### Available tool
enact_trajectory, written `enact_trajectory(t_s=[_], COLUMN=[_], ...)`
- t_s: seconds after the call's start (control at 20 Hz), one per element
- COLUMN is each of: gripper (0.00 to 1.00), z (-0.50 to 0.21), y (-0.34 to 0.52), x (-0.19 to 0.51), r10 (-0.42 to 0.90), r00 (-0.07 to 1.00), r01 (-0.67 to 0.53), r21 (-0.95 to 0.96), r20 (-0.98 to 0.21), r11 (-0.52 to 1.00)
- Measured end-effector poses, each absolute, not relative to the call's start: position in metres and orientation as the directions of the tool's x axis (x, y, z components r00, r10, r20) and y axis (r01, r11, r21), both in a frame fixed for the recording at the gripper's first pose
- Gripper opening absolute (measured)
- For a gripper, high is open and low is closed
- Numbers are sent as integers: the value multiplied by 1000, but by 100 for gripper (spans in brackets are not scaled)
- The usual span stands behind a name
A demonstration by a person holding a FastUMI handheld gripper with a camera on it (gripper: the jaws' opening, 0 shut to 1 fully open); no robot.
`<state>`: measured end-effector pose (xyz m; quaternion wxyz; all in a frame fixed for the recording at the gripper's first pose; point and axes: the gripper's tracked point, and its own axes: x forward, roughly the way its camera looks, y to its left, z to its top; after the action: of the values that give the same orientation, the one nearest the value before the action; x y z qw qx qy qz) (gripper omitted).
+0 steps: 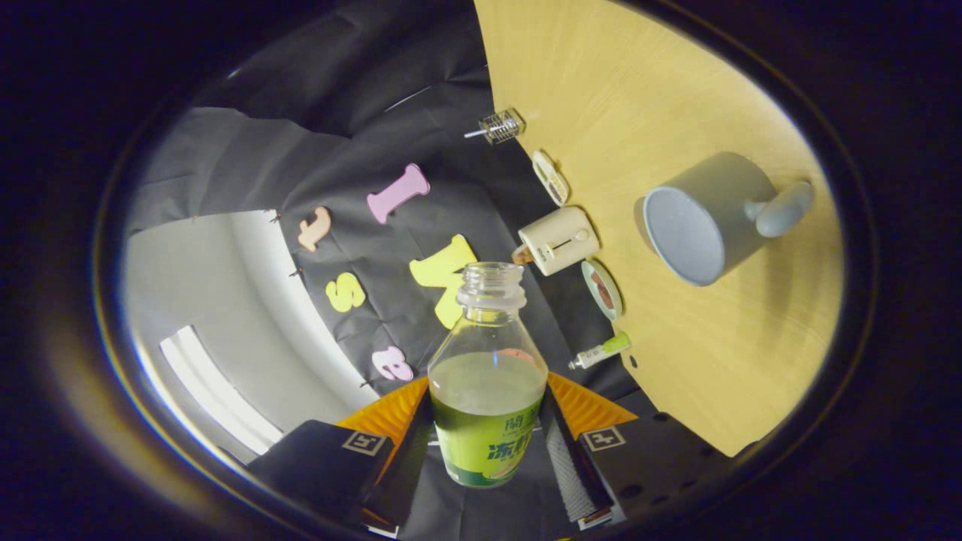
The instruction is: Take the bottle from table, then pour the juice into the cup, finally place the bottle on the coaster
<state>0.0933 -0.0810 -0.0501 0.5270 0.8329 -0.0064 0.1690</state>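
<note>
My gripper (487, 443) is shut on a clear uncapped bottle (488, 376), both fingers pressing its green-labelled lower body. Greenish juice fills it to about the shoulder. The whole view is rolled, so the wooden table (676, 90) stands to the right of the bottle. A grey cup (703, 222) with a rounded handle stands on that table, its open mouth facing the bottle's side, well beyond and to the right of the bottle's neck. Bottle and cup are apart.
Along the table's far edge stand a cream toaster-like box (558, 240), a small round dish (601, 289), a small tube (601, 351), a flat white item (550, 177) and a clear wire-wrapped piece (500, 126). Black cloth hangs behind.
</note>
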Motion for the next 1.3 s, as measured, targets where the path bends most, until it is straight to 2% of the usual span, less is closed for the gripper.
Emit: enact_trajectory(t_s=[0.2, 0.45, 0.55, 0.75, 1.15, 1.3], gripper=[79, 79, 79, 80, 80, 80], z=[-53, -37, -38, -55, -77, -87], y=[-62, -58, -60, -75, -88, -101], x=[93, 83, 88, 94, 106, 110], r10=[244, 250, 239, 151, 41, -45], r00=[945, 941, 955, 988, 999, 997], r01=[-185, -274, -255, -131, -20, 71], r21=[970, 948, 903, 716, 577, 461], r20=[220, 228, 178, 35, -23, -68], r11=[-158, 164, 346, 685, 816, 885])
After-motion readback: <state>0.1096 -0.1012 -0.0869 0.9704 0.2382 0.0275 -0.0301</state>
